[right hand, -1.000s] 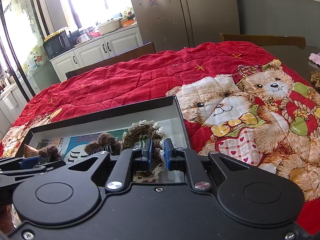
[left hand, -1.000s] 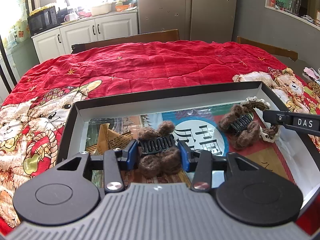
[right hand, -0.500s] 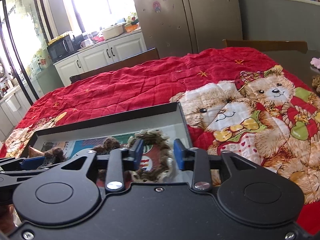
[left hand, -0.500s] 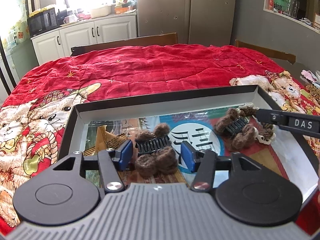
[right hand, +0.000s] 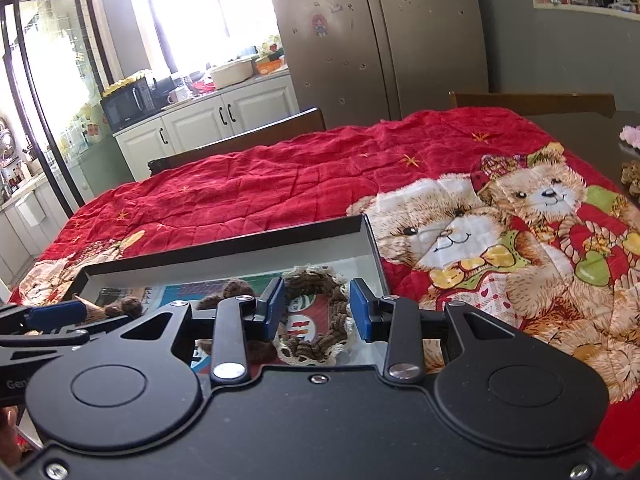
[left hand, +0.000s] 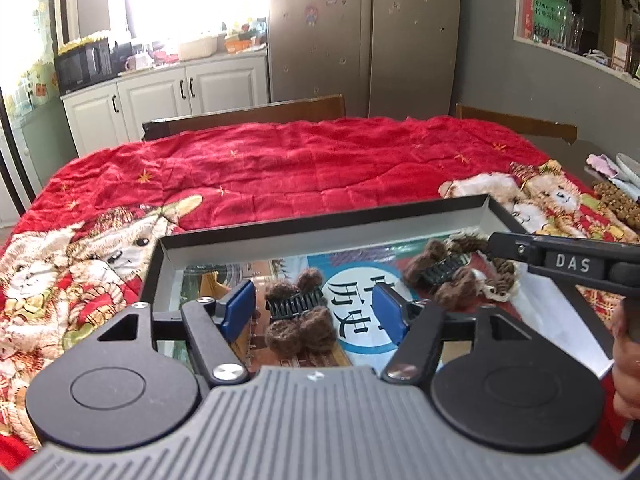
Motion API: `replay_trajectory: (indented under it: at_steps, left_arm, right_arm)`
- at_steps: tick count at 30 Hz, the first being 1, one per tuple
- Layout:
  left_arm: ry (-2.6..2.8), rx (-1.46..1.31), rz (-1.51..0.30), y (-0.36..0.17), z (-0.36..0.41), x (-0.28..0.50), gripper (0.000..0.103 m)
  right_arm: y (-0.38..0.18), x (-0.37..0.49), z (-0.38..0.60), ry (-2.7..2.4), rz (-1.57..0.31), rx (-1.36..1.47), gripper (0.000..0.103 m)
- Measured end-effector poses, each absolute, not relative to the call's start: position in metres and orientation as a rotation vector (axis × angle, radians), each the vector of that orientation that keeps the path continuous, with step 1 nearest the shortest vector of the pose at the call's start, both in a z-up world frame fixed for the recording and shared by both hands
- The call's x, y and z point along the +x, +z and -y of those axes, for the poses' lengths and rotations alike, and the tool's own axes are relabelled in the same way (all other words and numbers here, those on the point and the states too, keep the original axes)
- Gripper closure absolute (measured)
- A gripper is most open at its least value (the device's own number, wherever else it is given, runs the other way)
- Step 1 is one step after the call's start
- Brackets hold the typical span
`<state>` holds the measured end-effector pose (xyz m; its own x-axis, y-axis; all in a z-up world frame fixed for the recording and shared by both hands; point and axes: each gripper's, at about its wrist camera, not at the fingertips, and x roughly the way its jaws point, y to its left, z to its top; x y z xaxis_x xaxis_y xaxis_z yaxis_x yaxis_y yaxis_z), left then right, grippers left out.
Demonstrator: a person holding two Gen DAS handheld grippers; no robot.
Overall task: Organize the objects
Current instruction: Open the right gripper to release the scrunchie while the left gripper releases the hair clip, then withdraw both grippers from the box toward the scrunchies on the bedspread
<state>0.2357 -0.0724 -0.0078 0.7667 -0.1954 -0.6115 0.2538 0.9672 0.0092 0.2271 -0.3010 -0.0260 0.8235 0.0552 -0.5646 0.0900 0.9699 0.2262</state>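
Observation:
A black-rimmed tray (left hand: 320, 220) lies on the red bedspread. In the left wrist view a brown fuzzy hair claw (left hand: 300, 316) lies in the tray between the blue pads of my open left gripper (left hand: 316, 312), untouched. A second brown hair claw (left hand: 444, 276) lies further right. In the right wrist view a brown crocheted ring scrunchie with cream lace (right hand: 320, 320) lies in the tray's right end (right hand: 368, 236) below my open right gripper (right hand: 318, 312). The right gripper's finger (left hand: 560, 260) reaches in from the right in the left wrist view.
A red teddy-bear bedspread (left hand: 300, 168) covers the table. Wooden chairs (left hand: 248, 116) stand at the far side. Small items (left hand: 616, 200) lie at the table's right edge. Kitchen cabinets (left hand: 160, 96) and a fridge (left hand: 360, 32) stand behind.
Both grippers opened: the left let go of the brown hair claw, the right let go of the crocheted scrunchie. Both items now lie in the tray, and both grippers have lifted slightly.

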Motion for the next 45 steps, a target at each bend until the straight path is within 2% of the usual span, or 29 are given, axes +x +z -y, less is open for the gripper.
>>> replay_trajectory:
  at_steps: [25,45]
  left_arm:
    - [-0.207,0.079,-0.557,0.046,0.026,0.177,0.024]
    - [-0.201,0.129,-0.517,0.054,-0.002,0.120,0.023]
  right_arm:
    - [0.028,0.157,0.261,0.112,-0.514,0.133,0.068]
    - [0.052,0.083,0.233,0.223,-0.460,0.044,0.068]
